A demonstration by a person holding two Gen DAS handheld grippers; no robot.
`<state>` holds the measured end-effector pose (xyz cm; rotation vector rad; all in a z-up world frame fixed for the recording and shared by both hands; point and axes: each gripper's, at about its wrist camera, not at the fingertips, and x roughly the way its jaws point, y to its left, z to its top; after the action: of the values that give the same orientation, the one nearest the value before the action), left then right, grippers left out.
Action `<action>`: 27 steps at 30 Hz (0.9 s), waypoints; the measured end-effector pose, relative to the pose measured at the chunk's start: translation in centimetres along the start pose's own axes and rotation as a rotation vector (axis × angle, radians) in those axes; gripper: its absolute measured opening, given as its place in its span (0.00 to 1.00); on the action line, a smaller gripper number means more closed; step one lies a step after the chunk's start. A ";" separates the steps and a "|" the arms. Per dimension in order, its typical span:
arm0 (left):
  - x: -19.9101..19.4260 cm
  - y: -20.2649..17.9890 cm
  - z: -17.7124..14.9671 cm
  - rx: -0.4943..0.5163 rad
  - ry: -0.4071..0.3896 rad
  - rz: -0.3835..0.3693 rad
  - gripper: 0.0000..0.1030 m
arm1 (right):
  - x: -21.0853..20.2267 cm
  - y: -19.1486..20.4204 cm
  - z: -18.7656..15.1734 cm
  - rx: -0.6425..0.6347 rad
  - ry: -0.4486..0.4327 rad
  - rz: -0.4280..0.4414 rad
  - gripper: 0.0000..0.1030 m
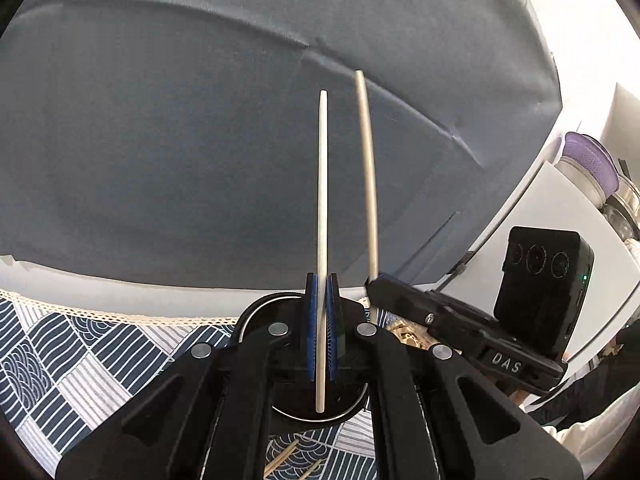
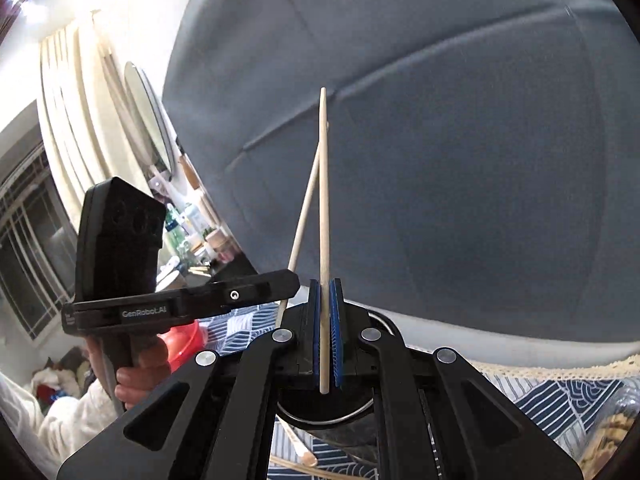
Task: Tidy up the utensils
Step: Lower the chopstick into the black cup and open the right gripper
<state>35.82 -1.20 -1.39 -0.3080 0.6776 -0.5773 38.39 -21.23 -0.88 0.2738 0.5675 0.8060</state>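
Observation:
My left gripper (image 1: 322,280) is shut on a pale chopstick (image 1: 322,208) that stands upright, its lower end over a round black holder (image 1: 256,312) below the fingers. My right gripper (image 2: 325,286) is shut on a second pale chopstick (image 2: 323,200), also upright, above the same kind of black round holder (image 2: 320,416). Each gripper shows in the other's view: the right one (image 1: 374,280) with its chopstick (image 1: 368,168) just to the right, the left one (image 2: 294,278) with its chopstick (image 2: 306,204) to the left. The two chopsticks stand close together.
A large grey cushioned back (image 1: 200,120) fills the background. A blue and white patterned cloth (image 1: 80,352) with a lace edge covers the table. Loose wooden sticks (image 1: 280,460) lie on it in front. A red object (image 2: 184,344) sits at left; stacked pots (image 1: 600,184) at right.

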 end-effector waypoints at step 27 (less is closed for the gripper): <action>-5.2 -1.6 -2.6 0.098 0.002 0.165 0.67 | 1.1 5.7 -2.2 -0.199 0.158 -0.240 0.10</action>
<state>30.16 0.37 0.00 -0.1583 0.6677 -0.4518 34.32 -16.59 -0.65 -0.0417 0.6489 0.6482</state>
